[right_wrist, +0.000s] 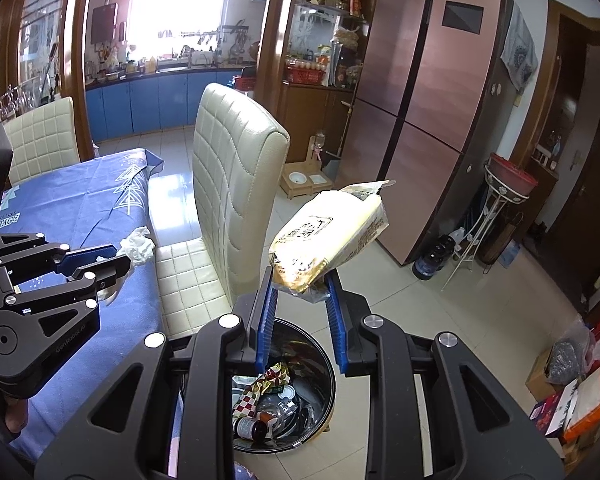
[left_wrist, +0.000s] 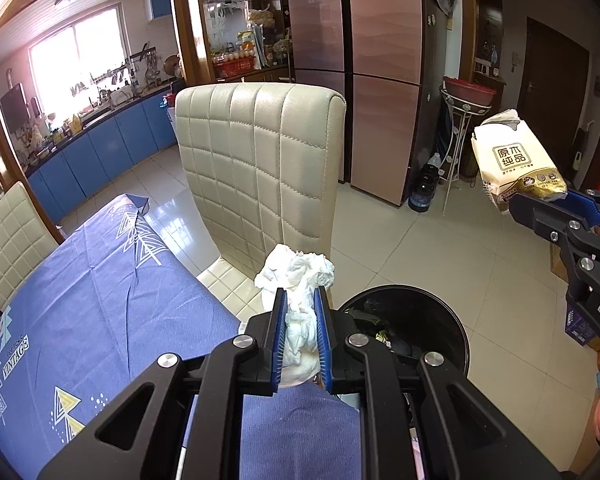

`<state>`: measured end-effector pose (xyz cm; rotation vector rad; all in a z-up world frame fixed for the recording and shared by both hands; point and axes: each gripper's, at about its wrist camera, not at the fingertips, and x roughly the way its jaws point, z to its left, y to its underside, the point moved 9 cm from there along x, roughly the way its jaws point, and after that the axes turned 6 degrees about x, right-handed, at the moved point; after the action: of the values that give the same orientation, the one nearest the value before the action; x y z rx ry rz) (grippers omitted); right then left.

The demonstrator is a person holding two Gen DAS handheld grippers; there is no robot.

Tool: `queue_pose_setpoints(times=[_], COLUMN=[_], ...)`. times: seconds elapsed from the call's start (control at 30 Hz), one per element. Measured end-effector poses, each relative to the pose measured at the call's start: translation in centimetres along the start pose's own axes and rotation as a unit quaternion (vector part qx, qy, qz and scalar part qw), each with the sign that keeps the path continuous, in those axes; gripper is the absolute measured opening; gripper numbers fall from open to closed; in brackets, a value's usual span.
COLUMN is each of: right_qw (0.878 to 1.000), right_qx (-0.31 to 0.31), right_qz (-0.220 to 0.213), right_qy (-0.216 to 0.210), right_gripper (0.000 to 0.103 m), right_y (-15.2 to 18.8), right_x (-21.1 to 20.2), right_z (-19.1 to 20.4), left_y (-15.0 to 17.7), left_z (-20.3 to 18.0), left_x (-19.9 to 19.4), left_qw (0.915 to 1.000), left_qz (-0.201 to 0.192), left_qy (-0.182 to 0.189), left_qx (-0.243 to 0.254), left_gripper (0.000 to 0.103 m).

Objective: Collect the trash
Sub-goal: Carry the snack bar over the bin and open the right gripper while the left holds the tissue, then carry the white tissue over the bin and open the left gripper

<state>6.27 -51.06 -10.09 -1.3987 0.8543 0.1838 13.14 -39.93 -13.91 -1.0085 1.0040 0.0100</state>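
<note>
My left gripper [left_wrist: 300, 300] is shut on a crumpled white tissue wad [left_wrist: 296, 280], held over the table edge beside the black trash bin [left_wrist: 456, 320]. In the right wrist view the left gripper [right_wrist: 122, 258] and its tissue [right_wrist: 138, 246] show at the left. My right gripper [right_wrist: 300, 280] is shut on a cream tissue pack [right_wrist: 328, 236], held above the bin [right_wrist: 328, 380], which holds wrappers and a bottle. The pack also shows in the left wrist view [left_wrist: 516, 164], with the right gripper [left_wrist: 540, 206] at the right edge.
A table with a blue cloth [left_wrist: 100, 300] lies to the left. A cream padded chair [left_wrist: 260, 168] stands between table and bin. A pink fridge [right_wrist: 432, 100], a plant stand [right_wrist: 496, 208] and boxes on the floor [right_wrist: 572, 392] lie to the right.
</note>
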Motion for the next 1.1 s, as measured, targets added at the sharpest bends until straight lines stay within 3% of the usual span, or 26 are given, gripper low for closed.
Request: queue_pose_setpoints(times=[0.37, 0.43, 0.47, 0.5, 0.57, 1.1], right_qw=[1.0, 1.0, 1.0, 1.0, 0.999, 0.999], right_qx=[0.007, 0.007, 0.009, 0.013, 0.015, 0.032], right_qz=[0.001, 0.001, -0.003, -0.016, -0.03, -0.011], right_qy=[-0.003, -0.002, -0.001, 0.0, -0.003, 0.032], right_gripper=[0.03, 0.057, 0.087, 0.095, 0.095, 0.099], right_y=[-0.1, -0.1, -0.2, -0.5, -0.8, 0.4], right_x=[-0.7, -0.7, -0.9, -1.3, -1.9, -1.7], right_z=[0.0, 0.0, -0.1, -0.2, -0.2, -2.5], left_y=[0.3, 0.2, 0.2, 0.3, 0.3, -0.3], left_z=[0.1, 0.1, 0.1, 0.1, 0.2, -1.7], left_x=[-0.2, -0.2, -0.2, -0.2, -0.2, 0.1], left_qw=[1.0, 1.0, 1.0, 1.0, 1.0, 0.9997], left_qz=[-0.002, -0.002, -0.002, -0.002, -0.002, -0.003], left_qy=[0.0, 0.001, 0.001, 0.0, 0.0, 0.021], left_qx=[-0.001, -0.002, -0.002, -0.002, -0.002, 0.009], left_gripper=[0.014, 0.014, 0.014, 0.014, 0.014, 0.014])
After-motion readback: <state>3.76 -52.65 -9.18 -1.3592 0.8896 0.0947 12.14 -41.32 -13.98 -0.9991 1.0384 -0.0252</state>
